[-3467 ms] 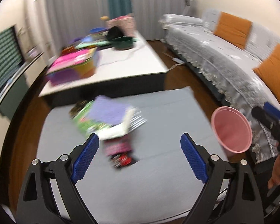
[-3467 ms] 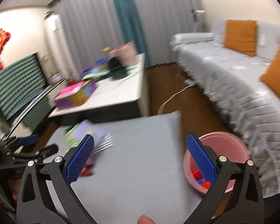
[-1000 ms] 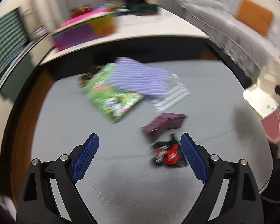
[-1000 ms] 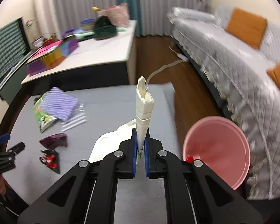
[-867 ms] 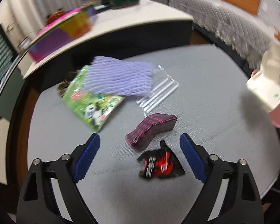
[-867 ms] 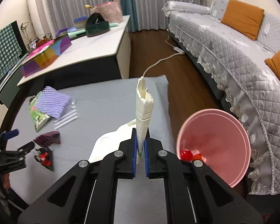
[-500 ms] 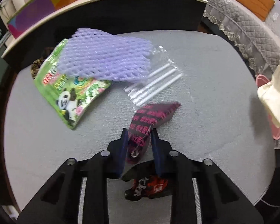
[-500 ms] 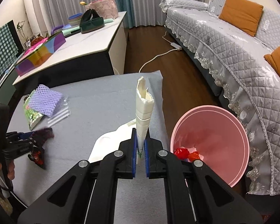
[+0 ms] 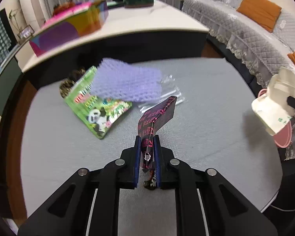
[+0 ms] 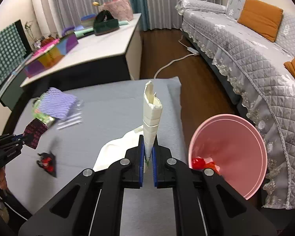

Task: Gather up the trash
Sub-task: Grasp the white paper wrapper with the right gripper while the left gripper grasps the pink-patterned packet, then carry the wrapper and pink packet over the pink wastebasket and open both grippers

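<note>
A dark pink-printed wrapper (image 9: 156,121) is pinched between the closing jaws of the left claw (image 9: 147,147) and lifted clear of the grey table (image 9: 206,122), apparently for carrying to the bin. A white paper bag (image 10: 150,122) is clamped upright in the right claw (image 10: 147,157), beside the pink bin (image 10: 232,149), probably for dropping in.

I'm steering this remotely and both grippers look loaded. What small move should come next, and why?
Probably carry the right gripper a little to the right over the pink bin and let go. It is shut on the white paper bag, and the bin sits just beside it with red scraps already inside. The left gripper is closing on the dark pink wrapper, so that piece can follow.
</note>
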`<move>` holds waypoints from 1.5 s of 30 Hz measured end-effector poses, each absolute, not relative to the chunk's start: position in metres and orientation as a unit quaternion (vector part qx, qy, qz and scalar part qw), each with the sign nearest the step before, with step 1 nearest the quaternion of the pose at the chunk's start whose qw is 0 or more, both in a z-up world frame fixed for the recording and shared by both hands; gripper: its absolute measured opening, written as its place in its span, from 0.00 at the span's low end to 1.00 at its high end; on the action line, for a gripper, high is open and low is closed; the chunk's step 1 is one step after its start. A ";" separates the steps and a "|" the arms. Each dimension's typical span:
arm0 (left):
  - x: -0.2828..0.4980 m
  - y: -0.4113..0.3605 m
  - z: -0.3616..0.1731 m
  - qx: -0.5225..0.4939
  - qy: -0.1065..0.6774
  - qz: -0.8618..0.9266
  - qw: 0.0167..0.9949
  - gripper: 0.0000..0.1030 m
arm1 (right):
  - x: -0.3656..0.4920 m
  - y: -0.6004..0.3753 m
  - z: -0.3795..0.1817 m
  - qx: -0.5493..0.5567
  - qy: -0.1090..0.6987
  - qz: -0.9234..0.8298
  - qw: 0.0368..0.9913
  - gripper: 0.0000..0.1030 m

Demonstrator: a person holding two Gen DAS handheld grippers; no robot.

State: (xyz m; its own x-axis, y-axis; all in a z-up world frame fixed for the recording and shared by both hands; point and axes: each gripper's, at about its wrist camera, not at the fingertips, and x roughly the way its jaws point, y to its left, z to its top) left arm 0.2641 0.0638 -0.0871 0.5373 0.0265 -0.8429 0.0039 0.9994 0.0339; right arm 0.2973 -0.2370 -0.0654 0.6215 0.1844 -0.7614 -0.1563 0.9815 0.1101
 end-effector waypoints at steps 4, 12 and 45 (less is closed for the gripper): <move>0.254 0.057 -0.067 0.028 0.470 0.010 0.882 0.12 | 0.288 -0.236 -0.054 0.020 0.411 0.100 0.906 0.07; 0.248 0.029 -0.038 0.021 0.465 -0.009 0.885 0.12 | 0.271 -0.269 -0.028 0.055 0.372 0.081 0.923 0.07; 0.341 -0.295 -0.065 0.102 0.492 -0.236 0.832 0.12 | 0.282 -0.469 -0.045 0.095 0.371 -0.103 0.918 0.07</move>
